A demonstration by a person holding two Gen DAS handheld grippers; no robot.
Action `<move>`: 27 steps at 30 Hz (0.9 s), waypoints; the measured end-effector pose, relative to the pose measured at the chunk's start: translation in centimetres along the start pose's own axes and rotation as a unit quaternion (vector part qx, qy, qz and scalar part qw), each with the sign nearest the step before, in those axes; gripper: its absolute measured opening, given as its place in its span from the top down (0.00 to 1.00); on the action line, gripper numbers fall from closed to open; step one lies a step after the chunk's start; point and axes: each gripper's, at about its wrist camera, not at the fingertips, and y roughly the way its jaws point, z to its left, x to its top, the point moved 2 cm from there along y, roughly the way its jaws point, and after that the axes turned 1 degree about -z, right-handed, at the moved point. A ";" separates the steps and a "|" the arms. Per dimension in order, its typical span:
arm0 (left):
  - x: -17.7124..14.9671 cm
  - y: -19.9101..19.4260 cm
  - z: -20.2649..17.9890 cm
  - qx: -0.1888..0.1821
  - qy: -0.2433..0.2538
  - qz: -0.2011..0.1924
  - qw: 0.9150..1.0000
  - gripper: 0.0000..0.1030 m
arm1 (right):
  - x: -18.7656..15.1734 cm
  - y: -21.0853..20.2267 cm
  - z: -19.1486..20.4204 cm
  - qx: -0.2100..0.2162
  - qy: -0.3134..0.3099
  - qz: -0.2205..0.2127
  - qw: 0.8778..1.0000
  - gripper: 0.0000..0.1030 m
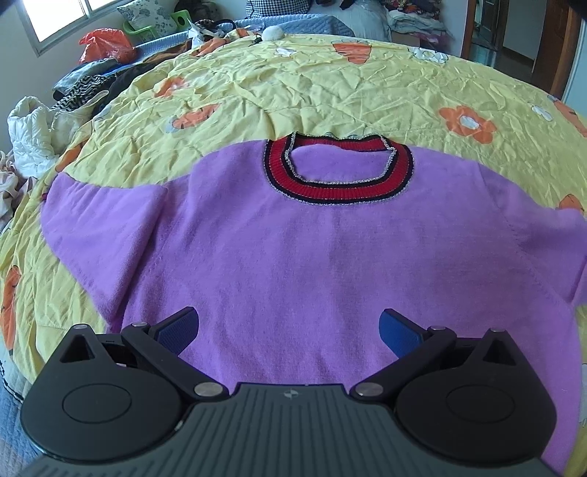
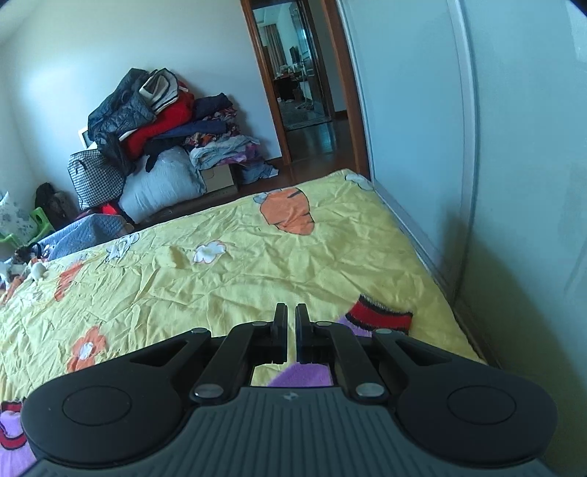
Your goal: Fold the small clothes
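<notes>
Lying flat on the bed was a purple sweater (image 1: 293,257), front side up. Its red collar (image 1: 339,192) with dark stripes pointed away toward the far end of the bed. One short sleeve (image 1: 102,227) stuck out to the left, and the other reached off to the right edge of the view. The bed wore a wrinkled yellow sheet (image 1: 330,84) with orange flowers and carrots on it.

The left tongs (image 1: 290,326) hung over the bottom part of the sweater. Their blue pads (image 1: 398,330) were spread wide apart, and nothing was between them.

The right tongs (image 2: 290,330) were pressed together, with only a thin gap showing between the two black fingers. Nothing could be seen between them. Just beside them, to the right, lay a red cuff (image 2: 381,315) with dark stripes, and a bit of purple cloth showed under them.

Past the bed, a big pile of clothes (image 2: 161,121) sat against the wall. An open doorway (image 2: 301,84) was next to it. A window (image 1: 62,18) let in light at the far left, and an orange bag (image 1: 106,46) sat near it.
</notes>
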 end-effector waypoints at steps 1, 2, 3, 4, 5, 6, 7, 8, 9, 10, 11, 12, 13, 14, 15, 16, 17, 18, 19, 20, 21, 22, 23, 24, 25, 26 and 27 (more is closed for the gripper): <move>-0.1 0.0 0.0 -0.001 0.000 0.000 1.000 0.00 | 0.0 0.1 -0.3 0.000 0.005 0.003 1.000 0.96; -0.2 0.1 -0.2 -0.002 0.001 0.003 1.000 0.00 | 0.0 0.2 -0.5 0.001 0.010 0.005 1.000 0.96; -0.3 0.3 -0.3 -0.003 0.004 0.005 1.000 0.00 | 0.0 0.5 -0.7 0.001 0.012 0.010 1.000 0.96; -0.4 0.5 -0.4 -0.005 0.007 0.008 1.000 0.00 | 0.0 0.8 -0.8 -0.002 0.007 0.016 1.000 0.96; -0.5 0.6 -0.5 -0.005 0.009 0.010 1.000 0.00 | 0.0 1.3 -0.9 -0.007 0.007 0.023 1.000 0.96; -0.6 0.8 -0.6 -0.005 0.011 0.013 1.000 0.00 | 0.0 1.9 -1.3 -0.017 0.021 0.029 0.999 0.92; -0.6 0.9 -0.6 -0.005 0.012 0.015 1.000 0.00 | 0.1 2.6 -1.8 -0.023 0.039 0.042 0.998 0.87; -0.6 1.1 -0.6 -0.006 0.012 0.017 1.000 0.00 | 0.1 3.6 -2.4 -0.021 0.052 0.057 0.997 0.63; -0.6 1.3 -0.5 -0.007 0.011 0.018 1.000 0.00 | 0.2 4.6 -2.9 -0.028 0.065 0.065 0.995 0.23; -0.5 1.4 -0.4 -0.008 0.010 0.019 1.000 0.00 | 0.1 5.6 -3.1 -0.043 0.066 0.069 0.994 0.07; -0.4 1.6 -0.3 -0.008 0.010 0.020 1.000 0.00 | 0.1 6.6 -3.0 -0.059 0.051 0.075 0.994 0.02; -0.3 1.7 -0.2 -0.008 0.009 0.021 1.000 0.00 | 0.1 7.6 -2.9 -0.077 0.035 0.080 0.993 0.03; -0.2 1.9 -0.2 -0.009 0.008 0.022 1.000 0.00 | 0.1 8.6 -2.6 -0.097 0.019 0.084 0.992 0.03; -0.1 2.0 0.0 -0.010 0.006 0.023 1.000 0.00 | 0.1 9.6 -2.3 -0.105 0.006 0.092 0.990 0.03; 0.0 2.2 0.1 -0.012 0.003 0.024 1.000 0.00 | 0.0 10.7 -1.9 -0.111 -0.006 0.103 0.989 0.04; 0.1 2.4 0.2 -0.014 0.001 0.026 1.000 0.00 | -0.2 11.6 -1.6 -0.120 -0.016 0.111 0.986 0.05; 0.2 2.6 0.3 -0.016 0.000 0.028 0.999 0.00 | -0.4 12.5 -1.4 -0.129 -0.024 0.121 0.984 0.15; 0.3 2.8 0.5 -0.020 -0.002 0.030 0.999 0.00 | -0.8 13.4 -1.3 -0.137 -0.030 0.135 0.981 0.42; 0.4 3.1 0.6 -0.023 -0.004 0.032 0.999 0.00 | -1.0 13.7 -1.1 -0.153 -0.046 0.133 0.978 0.52; 0.5 3.3 0.8 -0.026 -0.006 0.034 0.999 0.00 | -1.1 13.7 -0.8 -0.162 -0.066 0.129 0.976 0.66; 0.5 3.5 0.9 -0.029 -0.007 0.036 0.999 0.00 | -1.1 13.5 -0.7 -0.157 -0.069 0.129 0.977 0.82; 0.6 3.6 1.2 -0.032 -0.009 0.037 0.999 0.00 | -1.0 13.2 -0.8 -0.151 -0.062 0.131 0.978 0.91; 0.7 3.7 1.4 -0.035 -0.013 0.038 0.999 0.00 | -0.7 12.7 -1.2 -0.141 -0.045 0.130 0.980 0.95; 0.7 3.8 1.7 -0.039 -0.016 0.039 0.998 0.00 | -0.4 12.0 -1.8 -0.126 -0.020 0.122 0.984 0.96; 0.8 3.8 2.0 -0.043 -0.021 0.038 0.998 0.00 | -0.1 11.1 -2.4 -0.118 -0.001 0.114 0.986 0.96; 0.9 3.8 2.3 -0.046 -0.025 0.037 0.998 0.00 | 0.1 10.0 -2.9 -0.108 0.018 0.102 0.989 0.96; 0.9 3.8 2.6 -0.047 -0.029 0.037 0.998 0.00 | 0.4 9.0 -3.4 -0.097 0.034 0.092 0.990 0.96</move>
